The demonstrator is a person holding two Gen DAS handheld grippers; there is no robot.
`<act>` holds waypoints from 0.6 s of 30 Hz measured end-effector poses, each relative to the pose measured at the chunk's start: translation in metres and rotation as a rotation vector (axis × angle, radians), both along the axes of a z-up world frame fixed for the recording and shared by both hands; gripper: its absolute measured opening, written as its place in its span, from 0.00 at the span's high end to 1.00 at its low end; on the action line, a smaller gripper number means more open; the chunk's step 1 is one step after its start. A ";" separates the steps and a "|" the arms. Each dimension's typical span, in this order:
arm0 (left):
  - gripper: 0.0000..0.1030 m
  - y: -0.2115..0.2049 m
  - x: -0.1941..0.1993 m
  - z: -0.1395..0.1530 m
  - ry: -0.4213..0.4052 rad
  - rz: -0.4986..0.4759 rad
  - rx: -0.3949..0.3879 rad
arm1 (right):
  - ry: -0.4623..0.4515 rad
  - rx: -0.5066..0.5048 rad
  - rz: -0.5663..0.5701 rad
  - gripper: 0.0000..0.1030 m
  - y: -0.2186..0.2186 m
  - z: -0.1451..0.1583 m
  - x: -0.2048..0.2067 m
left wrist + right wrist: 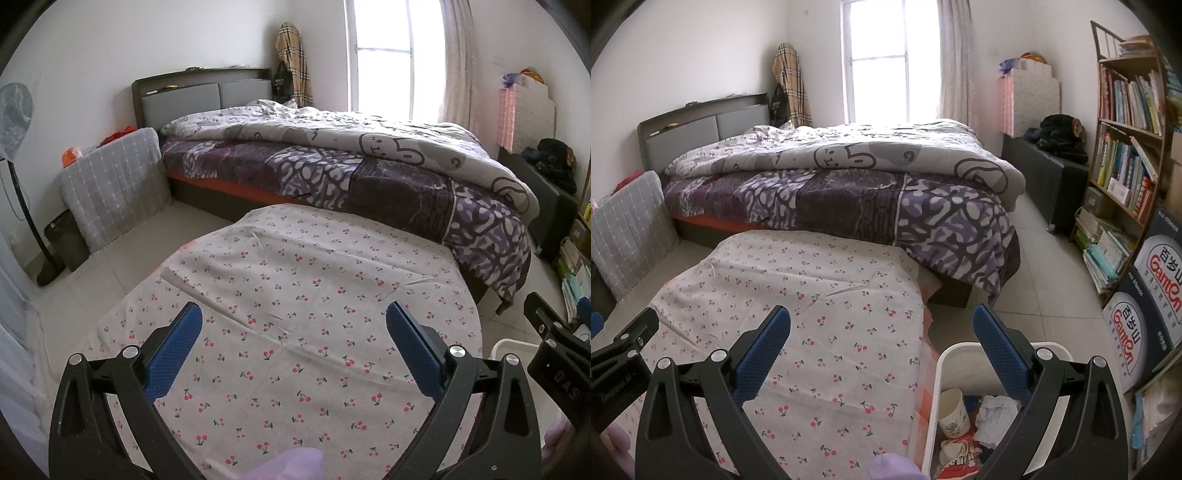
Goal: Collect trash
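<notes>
- Blue ribbed pads (173, 354) line the left gripper (293, 349); its jaws stand wide with nothing between them, held over the cherry-print cloth (295, 295) that covers a table.
- Right gripper (881, 350) likewise spread wide and holding nothing; its left finger is over the cloth, its right finger over the white bin (936, 391).
- Bin stands on the floor just beside the table's right edge, below and right of the right gripper's jaws.
- Trash lies inside the bin: a paper cup (953, 411) upright against the left wall, crumpled white paper (995, 419) beside it, a red-and-white snack wrapper (960, 458) lower down.
- In the left wrist view only the bin's rim (515, 345) shows, at the right, behind the other gripper.
- Beyond the table: a bed (849, 177) with a purple patterned blanket, a bookshelf (1126, 147) against the right wall.
</notes>
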State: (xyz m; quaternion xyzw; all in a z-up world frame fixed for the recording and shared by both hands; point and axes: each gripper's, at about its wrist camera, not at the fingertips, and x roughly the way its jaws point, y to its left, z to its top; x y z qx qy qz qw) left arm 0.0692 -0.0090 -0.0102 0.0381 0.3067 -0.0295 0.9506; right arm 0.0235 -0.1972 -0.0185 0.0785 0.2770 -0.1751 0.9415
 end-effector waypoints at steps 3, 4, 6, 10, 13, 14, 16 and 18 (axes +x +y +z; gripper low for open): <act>0.08 0.000 0.001 0.001 0.000 -0.009 -0.001 | 0.001 0.000 0.000 0.07 0.000 -0.001 0.000; 0.08 0.000 0.000 0.001 0.000 -0.013 -0.005 | 0.002 0.000 0.000 0.07 0.000 -0.001 0.000; 0.08 0.000 -0.001 0.001 -0.003 -0.018 -0.006 | 0.002 0.001 -0.001 0.07 0.000 -0.001 -0.001; 0.08 -0.001 -0.001 0.002 -0.005 -0.028 -0.007 | 0.002 0.000 0.000 0.07 0.000 -0.001 0.000; 0.08 -0.003 -0.001 0.002 -0.005 -0.031 -0.007 | 0.002 -0.001 0.001 0.07 0.000 -0.001 0.000; 0.08 -0.003 -0.001 0.003 -0.006 -0.029 -0.008 | 0.002 -0.001 0.000 0.07 0.000 0.000 0.000; 0.09 -0.003 -0.001 0.003 -0.007 -0.032 -0.010 | 0.003 0.000 0.000 0.07 0.000 -0.001 0.000; 0.09 -0.004 -0.001 0.004 -0.008 -0.036 -0.010 | 0.002 0.000 0.000 0.07 0.000 -0.001 0.000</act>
